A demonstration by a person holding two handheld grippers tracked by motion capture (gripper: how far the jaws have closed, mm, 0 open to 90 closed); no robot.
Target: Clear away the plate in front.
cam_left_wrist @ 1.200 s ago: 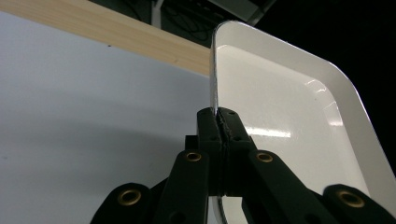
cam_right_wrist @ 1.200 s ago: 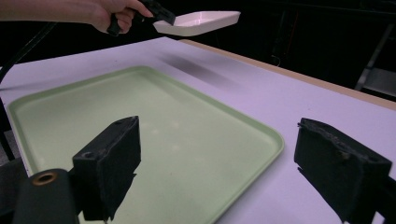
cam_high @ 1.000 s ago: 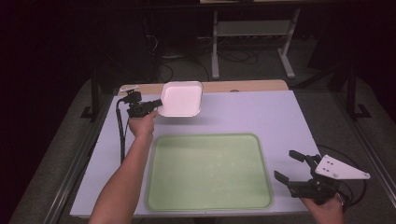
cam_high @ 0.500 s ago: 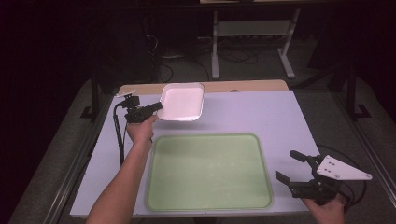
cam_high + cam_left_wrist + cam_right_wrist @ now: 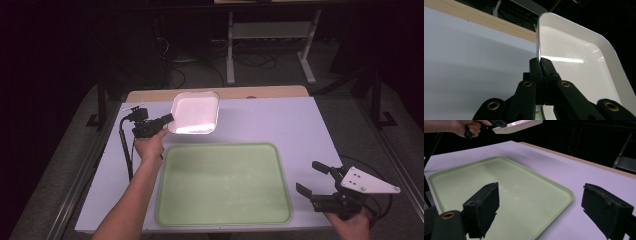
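A small white rectangular tray [image 5: 195, 114] hangs in the air above the far left of the table, held by its left rim. My left gripper [image 5: 169, 118] is shut on that rim; in the left gripper view the rim of the white tray [image 5: 579, 65] runs straight down between the closed jaws of the left gripper [image 5: 540, 65]. A large green tray [image 5: 223, 183] lies flat on the table in front of it. My right gripper [image 5: 312, 180] stands open at the near right, just off the corner of the green tray [image 5: 506, 187], with nothing between the jaws of the right gripper [image 5: 544, 205].
The table top [image 5: 280, 122] is pale lilac with a wooden strip [image 5: 250, 93] along its far edge. A metal stand [image 5: 270, 40] and cables sit on the dark floor beyond. A black cable [image 5: 126, 150] trails from the left gripper.
The left gripper has carried the white tray a little forward and lower, toward the green tray. The right gripper has barely moved.
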